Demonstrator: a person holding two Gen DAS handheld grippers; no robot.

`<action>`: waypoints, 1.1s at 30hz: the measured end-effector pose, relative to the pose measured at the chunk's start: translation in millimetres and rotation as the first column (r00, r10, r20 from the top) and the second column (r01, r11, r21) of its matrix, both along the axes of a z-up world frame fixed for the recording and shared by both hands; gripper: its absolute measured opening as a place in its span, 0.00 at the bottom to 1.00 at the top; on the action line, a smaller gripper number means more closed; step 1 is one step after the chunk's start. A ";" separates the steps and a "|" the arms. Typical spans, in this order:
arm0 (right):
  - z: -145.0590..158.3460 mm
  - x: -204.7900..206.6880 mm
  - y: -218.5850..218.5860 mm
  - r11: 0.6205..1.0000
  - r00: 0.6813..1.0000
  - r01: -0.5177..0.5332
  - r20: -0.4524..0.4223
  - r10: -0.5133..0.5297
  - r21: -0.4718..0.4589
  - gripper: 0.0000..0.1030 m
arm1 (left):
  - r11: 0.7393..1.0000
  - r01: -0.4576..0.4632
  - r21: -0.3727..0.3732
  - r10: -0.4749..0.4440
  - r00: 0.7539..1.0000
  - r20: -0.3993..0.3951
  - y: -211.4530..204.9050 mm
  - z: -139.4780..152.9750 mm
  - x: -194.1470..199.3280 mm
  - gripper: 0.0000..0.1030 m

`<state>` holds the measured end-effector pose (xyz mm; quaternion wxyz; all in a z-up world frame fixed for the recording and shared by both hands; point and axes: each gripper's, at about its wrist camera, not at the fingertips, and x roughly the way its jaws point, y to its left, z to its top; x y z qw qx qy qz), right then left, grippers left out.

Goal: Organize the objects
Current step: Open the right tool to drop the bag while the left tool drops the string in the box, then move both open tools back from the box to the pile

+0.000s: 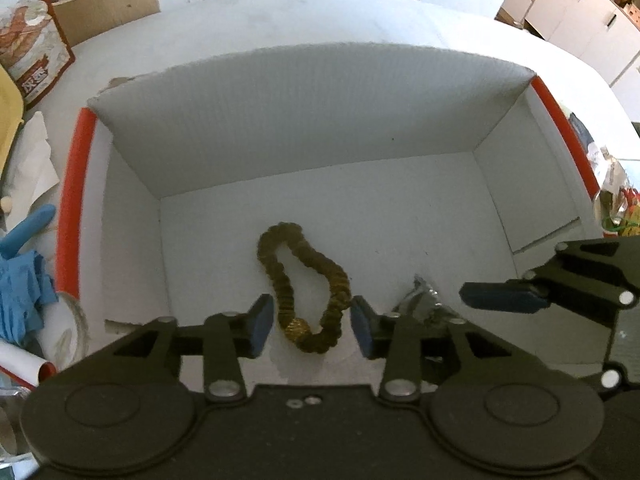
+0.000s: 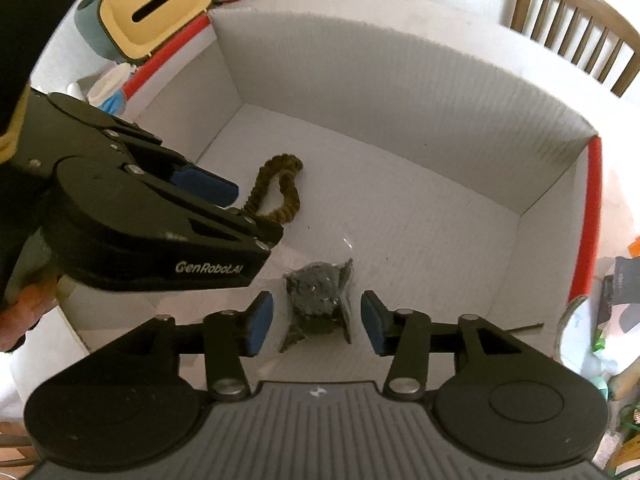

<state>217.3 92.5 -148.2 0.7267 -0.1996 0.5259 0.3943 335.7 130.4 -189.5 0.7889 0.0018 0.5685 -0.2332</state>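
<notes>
A white cardboard box [image 1: 304,120] with red edges sits on the table. On its floor lies a brown scrunchie [image 1: 304,280], and my left gripper [image 1: 312,326] is open around the scrunchie's near end. A small clear bag of dark pieces [image 2: 320,300] lies to the scrunchie's right, with my right gripper [image 2: 316,326] open over it, one pad on each side. In the left wrist view the bag [image 1: 420,300] is partly hidden behind my finger. The right gripper [image 1: 500,296] enters that view from the right. In the right wrist view the left gripper [image 2: 208,188] and scrunchie [image 2: 280,188] appear at left.
Left of the box are blue gloves [image 1: 24,292], white paper [image 1: 32,160], a printed bag [image 1: 32,48] and a yellow tissue holder [image 2: 156,8]. Packets and clutter [image 1: 616,208] lie at the box's right side. A wooden chair [image 2: 576,28] stands beyond the table.
</notes>
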 end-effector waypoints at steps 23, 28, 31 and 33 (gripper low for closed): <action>72.2 -33.0 -57.2 0.980 0.993 0.039 0.102 -0.060 0.197 0.49 | 0.995 -0.018 -0.099 0.035 0.984 0.177 9.8 72.6 -54.3 0.58; 88.5 -40.5 -81.9 0.967 0.989 0.060 0.118 -0.091 0.248 0.53 | 0.993 -0.028 -0.116 0.052 0.975 0.217 5.0 89.1 -64.5 0.58; 98.5 -44.7 -100.0 0.957 0.984 0.077 0.136 -0.119 0.281 0.53 | 0.987 -0.060 -0.146 0.095 0.966 0.240 2.3 97.5 -76.5 0.58; 104.7 -47.0 -113.1 0.949 0.980 0.087 0.147 -0.137 0.304 0.57 | 0.986 -0.059 -0.153 0.097 0.962 0.257 -2.1 102.9 -81.7 0.58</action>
